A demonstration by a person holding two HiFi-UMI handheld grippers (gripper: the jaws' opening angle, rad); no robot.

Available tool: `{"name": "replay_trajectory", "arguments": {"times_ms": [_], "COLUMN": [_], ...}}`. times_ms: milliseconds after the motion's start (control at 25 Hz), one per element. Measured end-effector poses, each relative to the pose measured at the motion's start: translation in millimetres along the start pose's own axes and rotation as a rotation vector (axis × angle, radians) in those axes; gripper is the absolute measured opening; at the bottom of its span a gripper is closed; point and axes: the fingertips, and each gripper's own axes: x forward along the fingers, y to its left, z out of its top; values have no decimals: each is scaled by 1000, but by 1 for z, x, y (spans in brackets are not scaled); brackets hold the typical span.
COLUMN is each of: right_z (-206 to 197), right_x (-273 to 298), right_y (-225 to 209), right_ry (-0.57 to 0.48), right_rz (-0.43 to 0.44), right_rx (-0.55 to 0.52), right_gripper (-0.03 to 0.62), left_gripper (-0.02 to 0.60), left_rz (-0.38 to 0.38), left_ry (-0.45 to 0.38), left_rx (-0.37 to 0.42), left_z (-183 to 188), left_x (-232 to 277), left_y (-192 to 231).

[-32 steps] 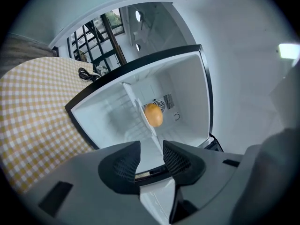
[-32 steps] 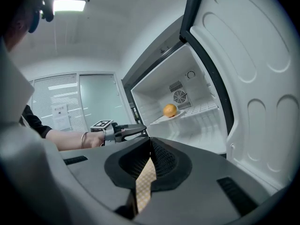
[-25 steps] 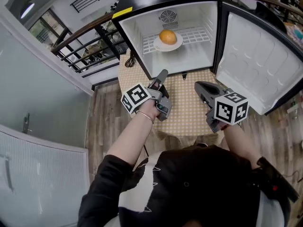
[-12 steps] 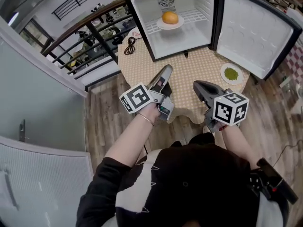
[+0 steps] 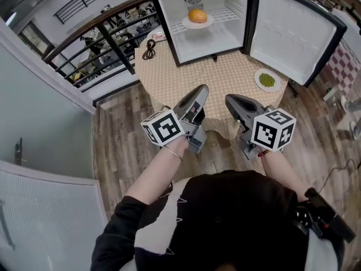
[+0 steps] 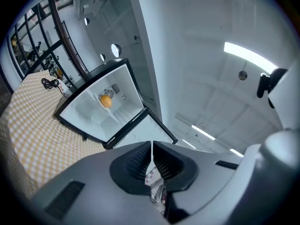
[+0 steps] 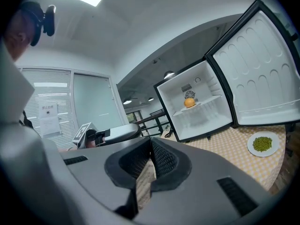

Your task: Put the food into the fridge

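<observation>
Mini fridge [image 5: 210,38] top centre, door [image 5: 290,30] swung wide rt, smooth white inside. Round table [image 5: 220,78], checked cloth, bare middle. Left gripper [image 5: 202,88] jaws just closed, empty; right gripper [image 5: 228,98] clenched, empty. Plate of greens [image 5: 258,83] at table's rt edge. Orange [image 5: 197,15] on wire shelf.

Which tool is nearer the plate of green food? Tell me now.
Right. The plate of green food lies ahead and to the right of the right tool; the left tool is beside that one, farther left.

Clear run to the open fridge [image 5: 232,7]
The counter [image 5: 220,83] lay bare before it; the door [image 5: 290,33] stood wide at right, a plate of greens [image 5: 267,81] beside its edge.
</observation>
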Motion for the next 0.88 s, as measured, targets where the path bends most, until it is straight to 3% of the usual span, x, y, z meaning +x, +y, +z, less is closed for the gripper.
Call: {"name": "replay_trajectory", "arguments": {"times_ms": [320, 600, 880], "right_z": [-9, -31, -63], "right_x": [-47, -113, -172], "right_y": [-2, -24, -50], "right_ry": [69, 142, 164], "right_rz": [29, 30, 10], "right_rx": [-31, -52, -46], "right_gripper": [17, 17, 17], "left_gripper": [12, 11, 12], "left_rz": [67, 175, 289], "left_ry": [60, 183, 239], "left_rx": [58, 304, 356], "left_z": [-67, -134, -203], "left_x": [-13, -23, -40], "left_y": [-42, -80, -100]}}
